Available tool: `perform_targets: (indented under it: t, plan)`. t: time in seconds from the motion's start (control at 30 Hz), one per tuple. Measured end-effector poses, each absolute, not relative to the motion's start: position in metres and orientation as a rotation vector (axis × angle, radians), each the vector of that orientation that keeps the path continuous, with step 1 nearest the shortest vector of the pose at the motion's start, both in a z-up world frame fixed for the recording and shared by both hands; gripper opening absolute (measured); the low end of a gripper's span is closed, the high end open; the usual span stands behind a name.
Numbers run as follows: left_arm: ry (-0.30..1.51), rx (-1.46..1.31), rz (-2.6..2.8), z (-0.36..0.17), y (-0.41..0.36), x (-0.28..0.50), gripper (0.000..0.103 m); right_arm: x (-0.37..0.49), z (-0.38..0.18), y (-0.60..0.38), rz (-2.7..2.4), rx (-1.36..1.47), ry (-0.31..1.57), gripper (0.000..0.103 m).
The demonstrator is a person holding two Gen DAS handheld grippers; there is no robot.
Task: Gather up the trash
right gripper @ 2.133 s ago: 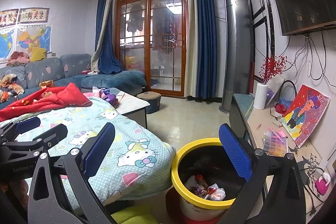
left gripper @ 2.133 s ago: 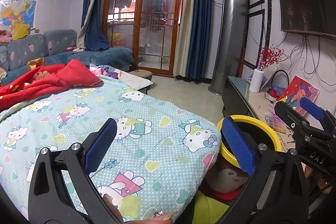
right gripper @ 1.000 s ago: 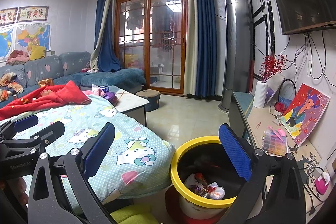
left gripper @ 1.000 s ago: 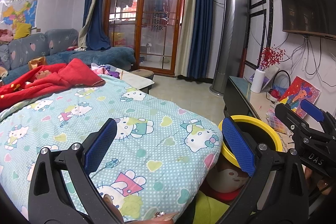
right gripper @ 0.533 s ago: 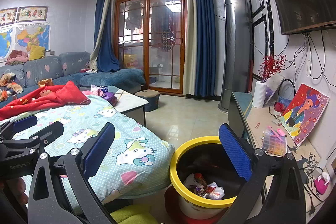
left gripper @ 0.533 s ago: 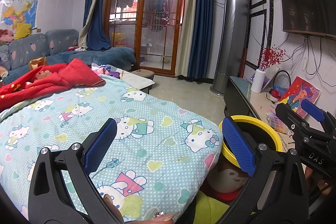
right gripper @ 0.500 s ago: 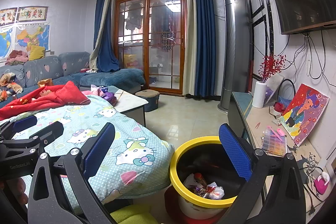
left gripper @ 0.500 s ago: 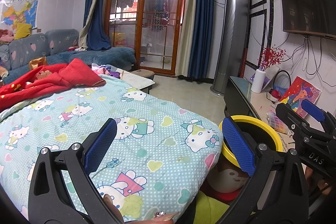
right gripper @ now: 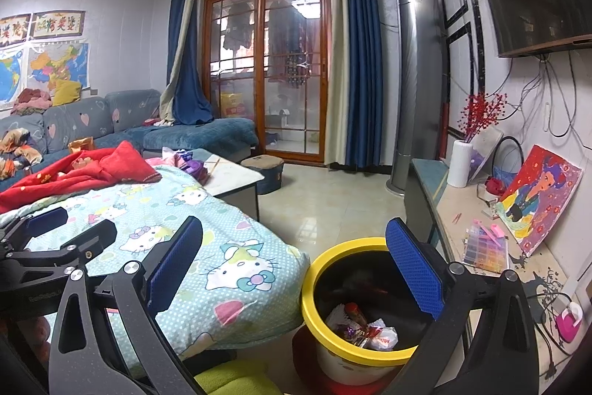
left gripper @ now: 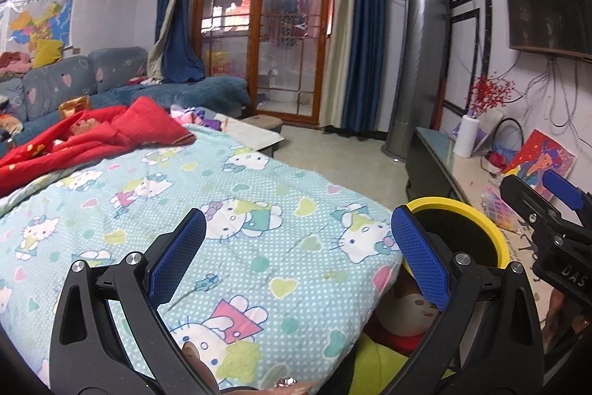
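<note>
**Both grippers empty beside a part-filled bin**

The left gripper hung over the near right corner of the cartoon-print quilt, jaws spread wide with nothing between them. The right gripper was likewise spread and empty, hanging above the gap between the quilt's right edge and the yellow-rimmed bin. Crumpled wrappers already lay in the bin's bottom. No loose trash showed on the quilt near either gripper; the red blanket lay at its far left corner. The step in hand was probably to look for a further piece. To do it well, both cameras should sweep the quilt's edges and the floor by the bin, jaws left wide, then come down squarely over any wrapper so both pads meet it.
</note>
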State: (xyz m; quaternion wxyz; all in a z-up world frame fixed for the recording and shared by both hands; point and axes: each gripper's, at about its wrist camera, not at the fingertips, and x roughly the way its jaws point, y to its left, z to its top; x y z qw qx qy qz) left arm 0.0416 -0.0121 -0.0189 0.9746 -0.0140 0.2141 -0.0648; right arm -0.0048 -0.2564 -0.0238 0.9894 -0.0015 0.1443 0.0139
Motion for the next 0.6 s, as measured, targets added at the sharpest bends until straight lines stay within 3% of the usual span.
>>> perform_targets:
  t: [0.17, 0.27, 0.47, 0.6]
  plan:
    - [0.470, -0.090, -0.091, -0.014, 0.018, 0.041, 0.092, 0.011, -0.017, -0.228, 0.158, -0.002, 0.350, 0.097]
    - [0.510, -0.148, 0.006, -0.009, 0.075, 0.036, 0.092, 0.026, -0.011, -0.181, 0.312, -0.037, 0.407, 0.097]
    - [0.572, -0.258, 0.403, -0.015, 0.255, -0.014, 0.092, 0.034, -0.029, 0.004, 0.745, -0.246, 0.600, 0.097]
    - [0.720, -0.348, 0.725, -0.052, 0.364, -0.054, 0.092, 0.026, -0.060, 0.098, 0.903, -0.351, 0.721, 0.097]
